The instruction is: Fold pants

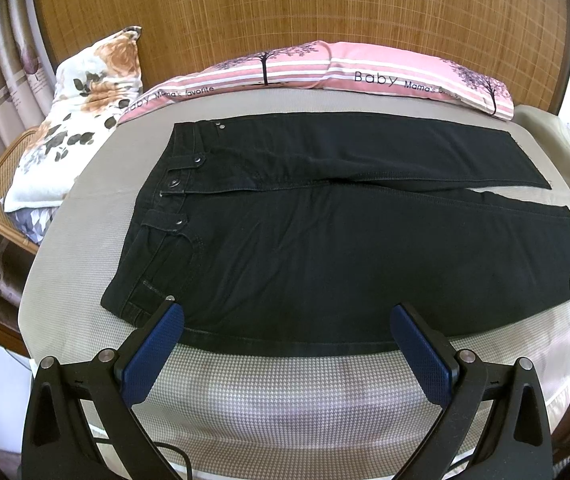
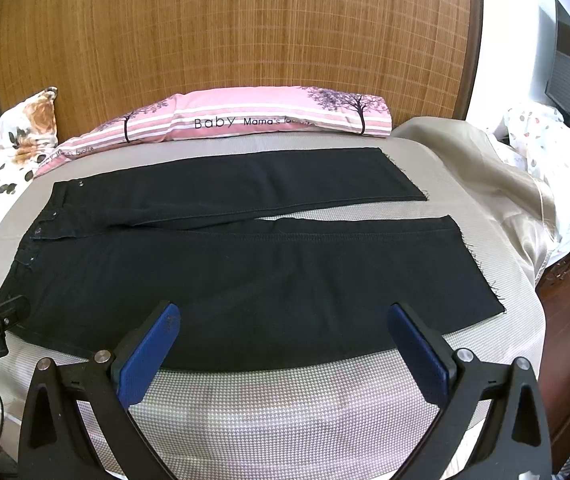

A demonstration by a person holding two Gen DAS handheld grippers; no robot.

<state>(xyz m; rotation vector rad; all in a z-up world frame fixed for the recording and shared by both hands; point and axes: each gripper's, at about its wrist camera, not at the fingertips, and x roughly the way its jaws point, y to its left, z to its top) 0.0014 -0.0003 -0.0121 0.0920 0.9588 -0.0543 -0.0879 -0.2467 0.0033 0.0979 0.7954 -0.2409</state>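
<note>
Both grippers, left gripper (image 1: 287, 316) and right gripper (image 2: 285, 316), show black frames, silver screws, blue textured pads (image 1: 153, 354).

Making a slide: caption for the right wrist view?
Open right gripper poised over black pants laid flat on the bed, legs apart.

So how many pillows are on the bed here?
2: a pink striped "Baby" pillow along the woven headboard, and a white floral pillow at its left end. Others may be hidden.

Black pants (image 1: 325, 240) lie flat on bed (image 1: 285, 392); pillows (image 1: 365, 68) behind.
</note>
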